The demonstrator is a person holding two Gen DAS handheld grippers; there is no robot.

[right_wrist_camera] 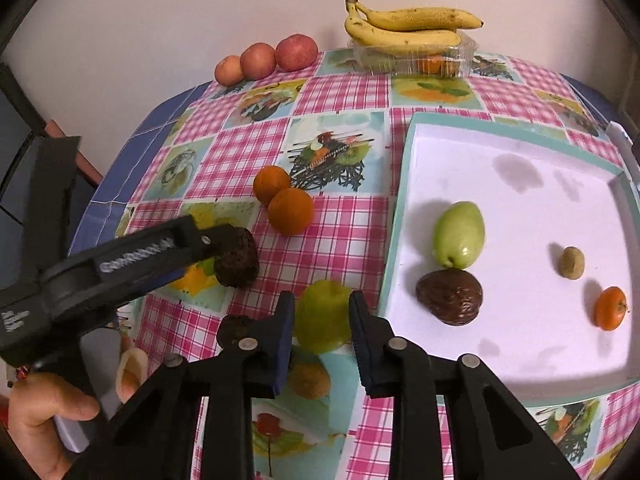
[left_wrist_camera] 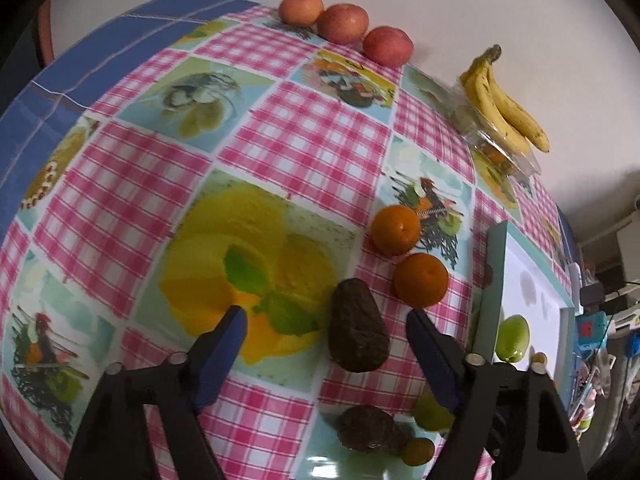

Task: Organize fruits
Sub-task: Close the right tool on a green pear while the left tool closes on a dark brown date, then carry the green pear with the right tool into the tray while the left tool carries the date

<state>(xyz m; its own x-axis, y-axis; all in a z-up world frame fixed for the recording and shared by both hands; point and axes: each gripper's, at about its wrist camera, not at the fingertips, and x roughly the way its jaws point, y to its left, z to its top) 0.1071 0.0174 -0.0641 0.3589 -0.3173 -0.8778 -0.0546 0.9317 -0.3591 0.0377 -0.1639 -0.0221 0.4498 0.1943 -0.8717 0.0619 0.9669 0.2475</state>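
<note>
1. Fingers of the left gripper (left_wrist_camera: 326, 322) are spread wide, with the dark avocado (left_wrist_camera: 357, 326) lying between them on the bench (left_wrist_camera: 304, 136). From the right wrist view one finger looks close to the avocado or touching it, but they do not pinch it yet.
2. Fingers of the right gripper (right_wrist_camera: 322, 326) are also spread, one on each side of a green fruit (right_wrist_camera: 323, 316) that lies on the bench just beside the tray's (right_wrist_camera: 404, 168) near-left corner. I cannot tell if the pads touch it already.
3. Where the fruits are: the white tray holds a green mango-like fruit (right_wrist_camera: 459, 235), a dark brown avocado (right_wrist_camera: 449, 297), a small brownish fruit (right_wrist_camera: 571, 263) and a small orange one (right_wrist_camera: 610, 307). Still outside are two oranges (right_wrist_camera: 284, 198) touching each other, three apples (right_wrist_camera: 266, 59) in a row at the far edge, and bananas (right_wrist_camera: 404, 26) lying on a clear plastic box (right_wrist_camera: 460, 56).
4. My judgement of the step: each gripper is about to take its fruit and carry it into the tray.
5. To do it well, each gripper should be centred so that both pads meet the widest part of the fruit. The avocado is long, so closing across its short side is better.
6. Close slowly; these fruits are probably soft and can roll away if only one pad pushes.
7. Lift clearly above the tray rim before moving sideways, and put each fruit on a free white place, not on another fruit.
</note>
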